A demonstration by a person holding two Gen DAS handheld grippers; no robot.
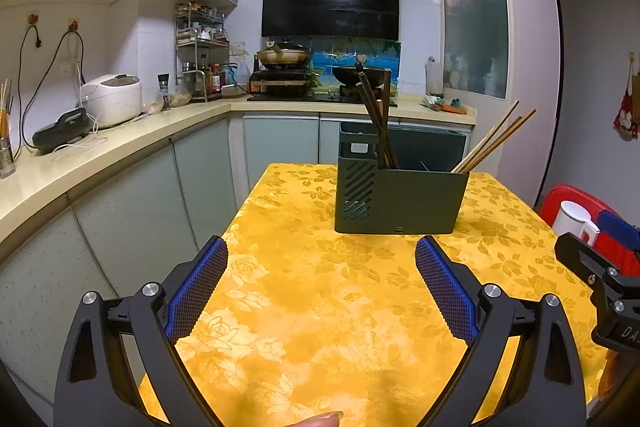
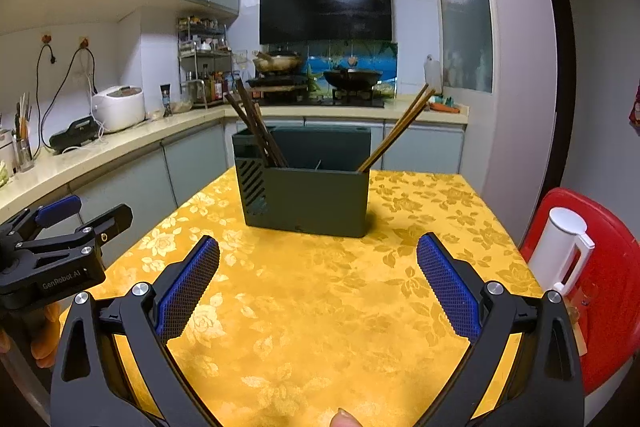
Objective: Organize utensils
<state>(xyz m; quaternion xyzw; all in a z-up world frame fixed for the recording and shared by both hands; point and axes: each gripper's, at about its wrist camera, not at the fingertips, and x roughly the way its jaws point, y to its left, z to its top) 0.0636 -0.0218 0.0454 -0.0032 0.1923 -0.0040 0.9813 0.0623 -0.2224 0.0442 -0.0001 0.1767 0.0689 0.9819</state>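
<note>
Fingers of the left gripper [image 1: 321,259] and right gripper [image 2: 318,255] spread empty; chopsticks [image 2: 256,127] already stand in the holder [image 2: 308,203] mid-frame, so the task looks finished.

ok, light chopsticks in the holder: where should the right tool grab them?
Grip the bare upper shafts of the light chopsticks from above. They lean right out of the holder; their lower ends are walled in. Close across both sticks together.

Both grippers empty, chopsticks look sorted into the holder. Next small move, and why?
Probably hold both back, maybe retreat. The dark chopsticks and light chopsticks already stand at opposite ends of the green holder; no loose utensil shows on the yellow tablecloth. The left gripper and right gripper are open, empty.
</note>
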